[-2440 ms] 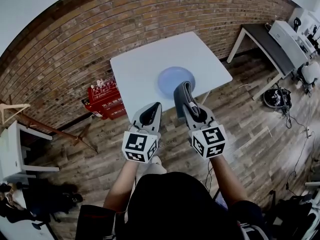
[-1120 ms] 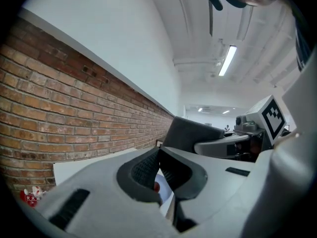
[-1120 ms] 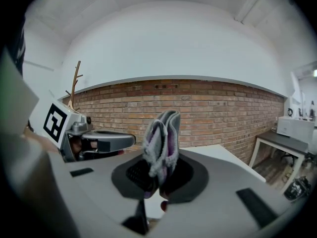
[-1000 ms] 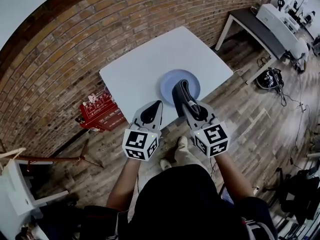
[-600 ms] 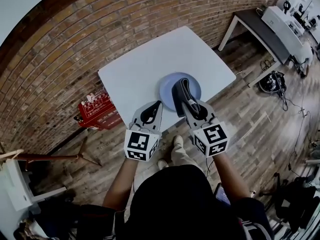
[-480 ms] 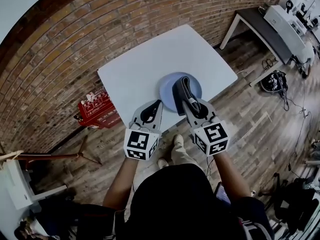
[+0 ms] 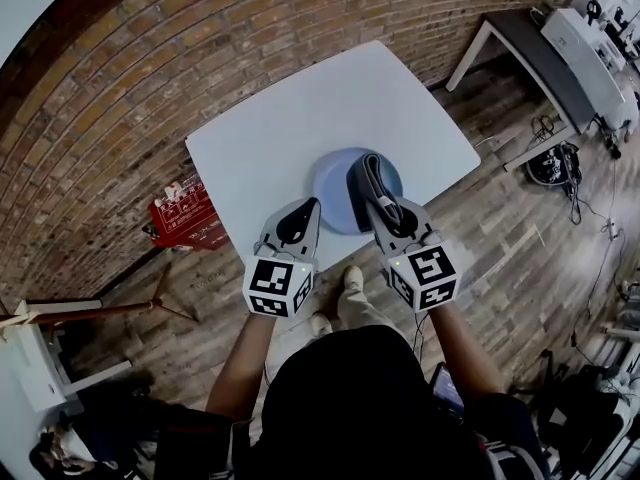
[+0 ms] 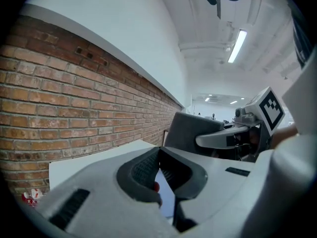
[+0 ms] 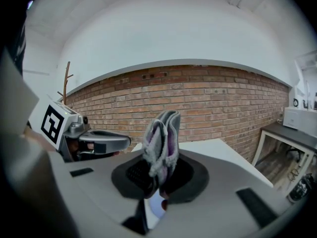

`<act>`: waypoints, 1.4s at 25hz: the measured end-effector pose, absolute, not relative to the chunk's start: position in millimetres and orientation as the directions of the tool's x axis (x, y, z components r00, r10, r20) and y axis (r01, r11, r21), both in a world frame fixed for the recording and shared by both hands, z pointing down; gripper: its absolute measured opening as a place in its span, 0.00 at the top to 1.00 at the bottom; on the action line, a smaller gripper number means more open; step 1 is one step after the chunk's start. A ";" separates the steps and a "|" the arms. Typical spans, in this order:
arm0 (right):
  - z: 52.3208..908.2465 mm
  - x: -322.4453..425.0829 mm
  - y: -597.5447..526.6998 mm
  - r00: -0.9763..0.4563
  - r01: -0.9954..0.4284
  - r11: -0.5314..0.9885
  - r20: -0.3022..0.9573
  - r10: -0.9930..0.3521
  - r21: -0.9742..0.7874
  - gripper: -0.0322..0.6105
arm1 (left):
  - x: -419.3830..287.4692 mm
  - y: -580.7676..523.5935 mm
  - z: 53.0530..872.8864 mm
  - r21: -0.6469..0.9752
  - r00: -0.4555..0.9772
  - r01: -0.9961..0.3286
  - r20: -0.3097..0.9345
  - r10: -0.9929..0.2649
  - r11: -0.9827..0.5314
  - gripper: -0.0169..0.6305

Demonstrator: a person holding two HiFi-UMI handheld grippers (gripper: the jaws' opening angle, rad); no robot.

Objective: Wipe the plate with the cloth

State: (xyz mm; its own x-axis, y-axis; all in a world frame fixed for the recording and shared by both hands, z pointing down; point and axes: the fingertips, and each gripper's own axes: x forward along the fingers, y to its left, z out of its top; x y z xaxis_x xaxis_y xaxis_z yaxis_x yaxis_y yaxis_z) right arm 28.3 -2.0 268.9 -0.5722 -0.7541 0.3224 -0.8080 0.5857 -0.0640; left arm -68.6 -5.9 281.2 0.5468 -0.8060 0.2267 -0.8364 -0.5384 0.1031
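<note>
Left claw, jaws together and empty, beside the plate's near-left rim; right claw, clamped on the folded cloth, long axis pointing away, directly over the blue plate on the white bench.

Fuzzy, napped cloth; smooth, faintly glossy plate; matt white table; rough brick wall; wood-plank floor.

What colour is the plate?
The plate is pale blue, seen best in the head view.
</note>
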 end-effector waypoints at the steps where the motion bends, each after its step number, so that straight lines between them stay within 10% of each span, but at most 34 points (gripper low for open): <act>1: 271.9 30.0 -5.2 -0.574 -0.806 0.589 0.329 -0.750 -0.064 0.87 | -67.6 -8.5 284.2 0.105 0.544 -0.838 0.233 -0.806 -0.535 0.95; 35: 358.3 56.2 -82.7 -0.619 -0.756 0.640 0.464 -0.634 -0.134 0.87 | -52.7 -64.2 416.5 0.184 0.479 -0.873 0.499 -0.722 -0.452 0.95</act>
State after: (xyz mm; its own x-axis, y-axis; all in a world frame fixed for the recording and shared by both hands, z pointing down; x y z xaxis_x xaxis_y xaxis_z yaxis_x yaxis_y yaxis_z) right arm 56.2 -82.7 358.3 -0.6190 -0.6336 0.4641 -0.7562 0.6404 -0.1343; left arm -52.7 -64.2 416.5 0.4792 -0.7220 0.4990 -0.8728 -0.4521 0.1839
